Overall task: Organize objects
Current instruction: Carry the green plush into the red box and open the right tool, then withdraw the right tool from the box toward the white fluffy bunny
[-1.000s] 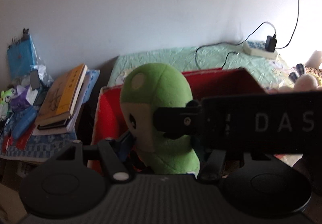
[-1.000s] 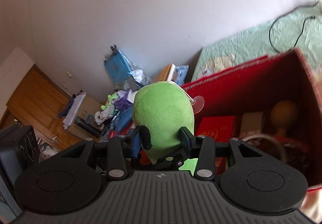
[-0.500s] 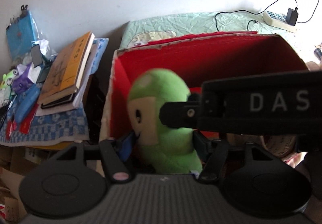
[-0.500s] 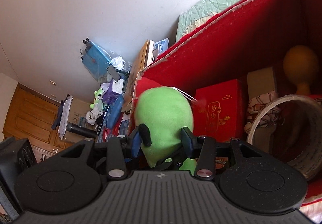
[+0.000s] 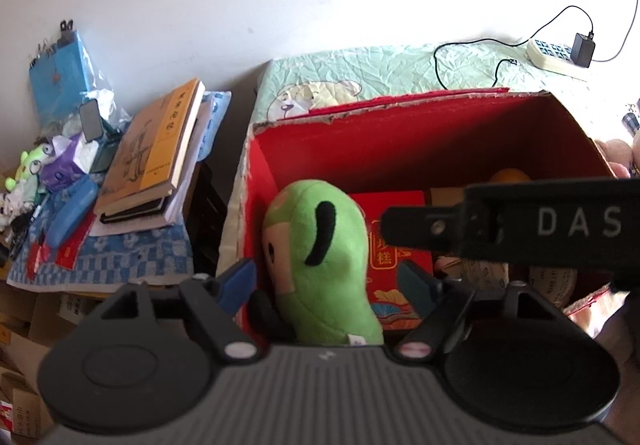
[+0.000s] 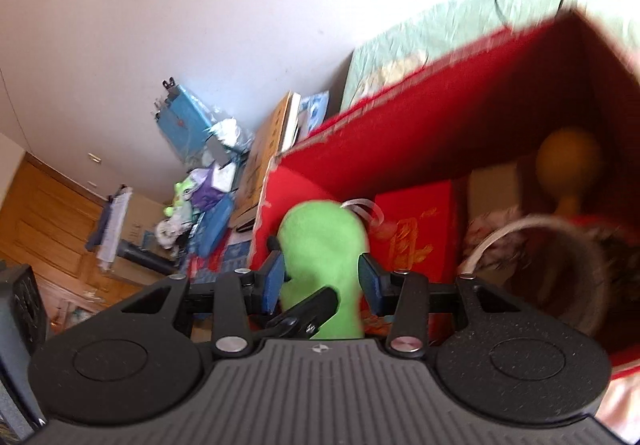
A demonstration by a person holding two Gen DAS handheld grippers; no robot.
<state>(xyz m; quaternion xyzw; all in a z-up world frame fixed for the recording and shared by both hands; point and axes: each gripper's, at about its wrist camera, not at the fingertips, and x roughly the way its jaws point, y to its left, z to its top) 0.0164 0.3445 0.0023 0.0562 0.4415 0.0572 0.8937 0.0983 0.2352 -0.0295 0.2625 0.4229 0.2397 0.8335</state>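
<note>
Green plush toy point(image 5: 320, 261) stands inside red box point(image 5: 420, 133), at its left wall. Left tool point(image 5: 328, 281) is opening, pads apart from toy; right tool point(image 6: 322, 279) clamps it.

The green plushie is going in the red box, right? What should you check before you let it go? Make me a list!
1. Green plushie inside the red box: ok, it sits within the left wall.
2. Left gripper letting go: ok, jaws opening, gaps on both sides of the plushie.
3. Right gripper released: cannot tell, the picture is blurred.
4. Plushie resting on the box floor: cannot tell, its bottom is hidden.
5. Room beside the red gift pack: ok, the plushie fits left of it.
</note>
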